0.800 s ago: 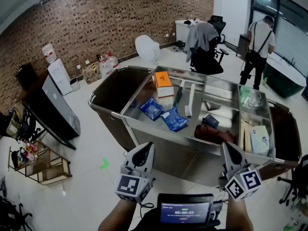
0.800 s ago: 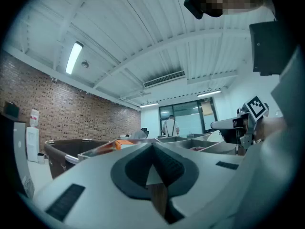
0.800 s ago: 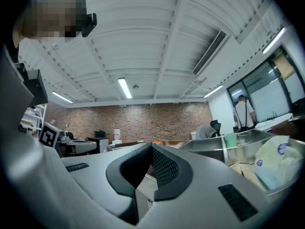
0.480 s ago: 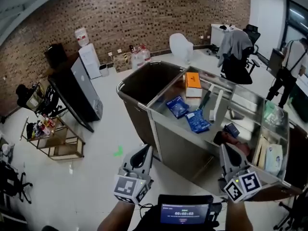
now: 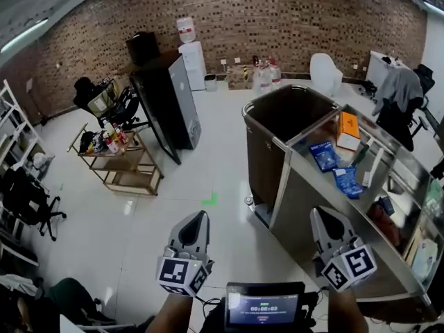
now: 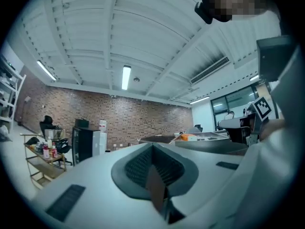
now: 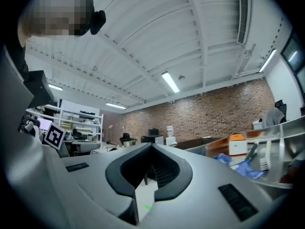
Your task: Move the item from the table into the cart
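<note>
Handheld screen point(image 5: 263, 306), 6 o'clock in head view — green digits split by colons, timer form, too small to read surely. Red bar beneath, wording illegible.

Left cube point(image 5: 182, 272) on left gripper point(image 5: 197, 219), 7 o'clock: black-white square code, no letters.

Right cube point(image 5: 350, 266) on right gripper point(image 5: 321, 216), 5 o'clock: same kind of code.

Left gripper view: right cube point(image 6: 263, 107) at 3 o'clock, code visible.

Right gripper view: left cube point(image 7: 54, 136) at 9 o'clock, code visible.

Orange box point(image 5: 348, 127) and blue packets point(image 5: 324, 155) in cart point(image 5: 274, 141), 2 o'clock — print illegible.

Head view steeply down from above, gripper views low, facing forward, all sharing brick wall point(image 5: 277, 12), cart point(image 5: 305, 207).
</note>
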Available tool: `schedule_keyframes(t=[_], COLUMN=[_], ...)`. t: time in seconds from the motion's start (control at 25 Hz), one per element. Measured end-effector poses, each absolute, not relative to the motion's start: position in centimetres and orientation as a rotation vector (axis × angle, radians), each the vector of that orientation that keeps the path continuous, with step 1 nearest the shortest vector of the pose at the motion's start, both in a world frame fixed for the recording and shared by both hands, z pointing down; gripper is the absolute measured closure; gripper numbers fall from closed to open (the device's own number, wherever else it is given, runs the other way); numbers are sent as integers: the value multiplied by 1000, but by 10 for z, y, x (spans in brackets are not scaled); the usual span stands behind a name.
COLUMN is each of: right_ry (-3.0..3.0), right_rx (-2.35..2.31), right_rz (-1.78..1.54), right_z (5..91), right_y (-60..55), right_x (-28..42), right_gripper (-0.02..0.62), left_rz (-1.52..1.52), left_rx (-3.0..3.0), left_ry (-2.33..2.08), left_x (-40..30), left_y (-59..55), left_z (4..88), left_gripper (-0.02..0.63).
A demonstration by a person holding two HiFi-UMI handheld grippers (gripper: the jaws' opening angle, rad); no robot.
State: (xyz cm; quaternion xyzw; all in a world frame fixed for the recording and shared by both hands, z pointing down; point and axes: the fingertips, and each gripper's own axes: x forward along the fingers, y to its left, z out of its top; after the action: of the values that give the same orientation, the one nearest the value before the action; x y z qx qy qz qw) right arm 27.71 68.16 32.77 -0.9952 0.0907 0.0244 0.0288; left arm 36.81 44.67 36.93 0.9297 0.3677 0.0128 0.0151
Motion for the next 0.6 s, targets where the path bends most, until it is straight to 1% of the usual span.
schedule_keyframes(t=[0.16, 0.32, 0.6], right_ry=[465, 712, 1288], right_rx=[-3041, -2985, -2760], right_rz=[83, 59, -11], right_z=[331, 343, 335], right_y=[569, 447, 244], right_x=[337, 384, 424], right_gripper=[592, 592, 592], left_rz=[72, 59, 118], left_rx=[2970, 3063, 3119], left_ry=[946, 728, 148], left_x=[388, 390, 341], left_y=[316, 193, 16], left_z=[381, 389, 377], left_gripper=[604, 604, 604])
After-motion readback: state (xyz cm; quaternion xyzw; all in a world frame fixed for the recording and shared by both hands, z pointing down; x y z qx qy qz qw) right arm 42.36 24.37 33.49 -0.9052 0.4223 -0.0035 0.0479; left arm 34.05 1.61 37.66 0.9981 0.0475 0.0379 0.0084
